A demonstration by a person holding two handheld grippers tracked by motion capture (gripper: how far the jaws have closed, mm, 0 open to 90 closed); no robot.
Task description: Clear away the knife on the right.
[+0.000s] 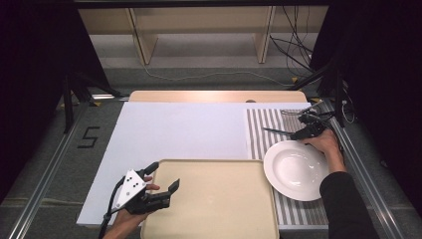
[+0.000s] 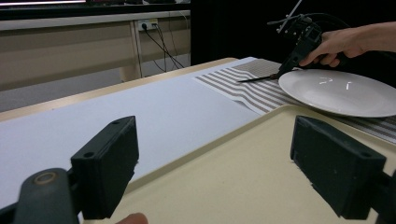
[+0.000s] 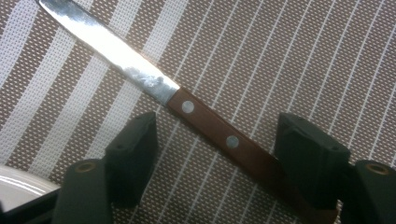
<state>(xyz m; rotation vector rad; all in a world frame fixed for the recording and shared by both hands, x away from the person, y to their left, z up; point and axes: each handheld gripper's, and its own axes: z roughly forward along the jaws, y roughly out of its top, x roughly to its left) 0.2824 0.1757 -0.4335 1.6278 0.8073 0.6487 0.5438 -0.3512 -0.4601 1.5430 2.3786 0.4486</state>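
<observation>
A knife with a steel blade (image 3: 112, 46) and a riveted brown wooden handle (image 3: 219, 135) lies on the striped placemat (image 3: 289, 56). My right gripper (image 3: 219, 142) stands open over it, with the handle running slantwise between the two jaws. In the high view this gripper (image 1: 304, 131) is at the far right, just beyond the white plate (image 1: 296, 170), and the knife (image 1: 275, 131) points left. My left gripper (image 1: 163, 177) is open with nothing in it, above the left rim of the beige tray (image 1: 214, 209). Its jaws (image 2: 224, 161) frame the tray's corner.
The white plate (image 2: 341, 91) rests on the placemat (image 2: 233, 84) beside the tray (image 2: 243, 172). A white sheet (image 1: 179, 129) covers the table's left and middle. Metal rails (image 1: 45, 169) run along both sides. Shelving (image 1: 199, 30) and cables lie beyond the far edge.
</observation>
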